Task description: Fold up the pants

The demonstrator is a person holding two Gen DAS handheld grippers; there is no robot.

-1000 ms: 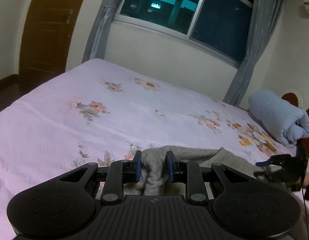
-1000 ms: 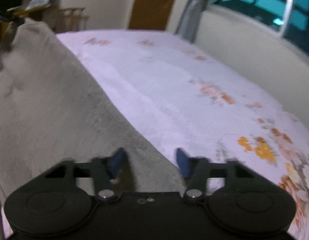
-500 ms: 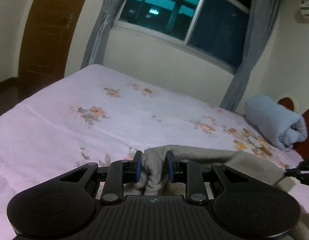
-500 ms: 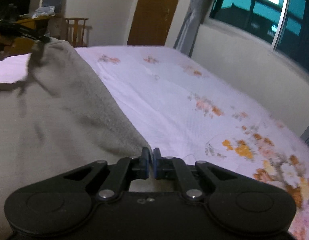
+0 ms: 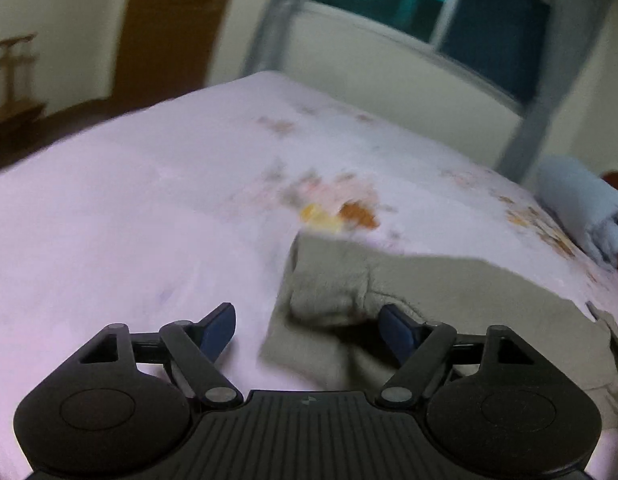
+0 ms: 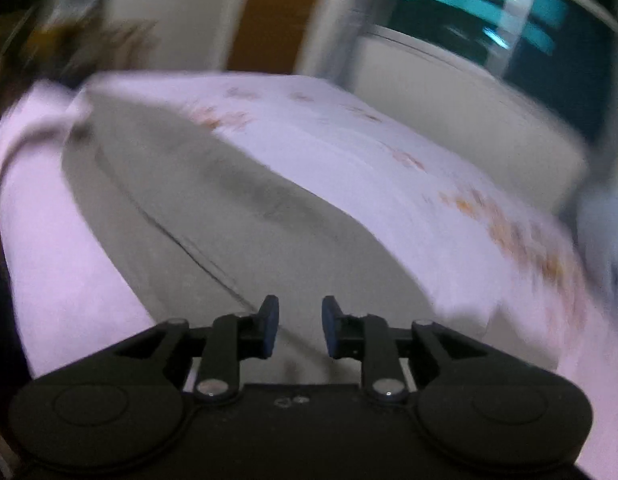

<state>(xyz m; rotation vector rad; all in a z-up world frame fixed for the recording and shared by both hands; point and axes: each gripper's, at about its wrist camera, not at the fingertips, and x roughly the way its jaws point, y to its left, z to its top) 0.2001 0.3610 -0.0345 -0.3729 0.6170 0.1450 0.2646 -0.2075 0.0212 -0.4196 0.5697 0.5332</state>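
Note:
The grey-beige pants point(image 5: 421, 292) lie flat on the pink floral bed sheet point(image 5: 149, 208), stretching to the right in the left wrist view. My left gripper point(image 5: 309, 328) is open and empty, its jaws wide apart just above the near end of the pants. In the right wrist view the pants point(image 6: 213, 216) run lengthwise away from me along the bed. My right gripper point(image 6: 297, 330) is open with a small gap between the jaws, over the near end of the pants. Both views are blurred by motion.
A rolled light-blue blanket point(image 5: 581, 208) lies at the right end of the bed. A window with grey curtains point(image 5: 449, 8) runs behind the bed and a brown door point(image 5: 177, 28) stands to the left. Wooden furniture point(image 5: 13, 76) sits at far left.
Both grippers have let go of the pants, which now lie flat on the bed. The left jaws opened wide, the right jaws opened slightly, and both cameras have swung.

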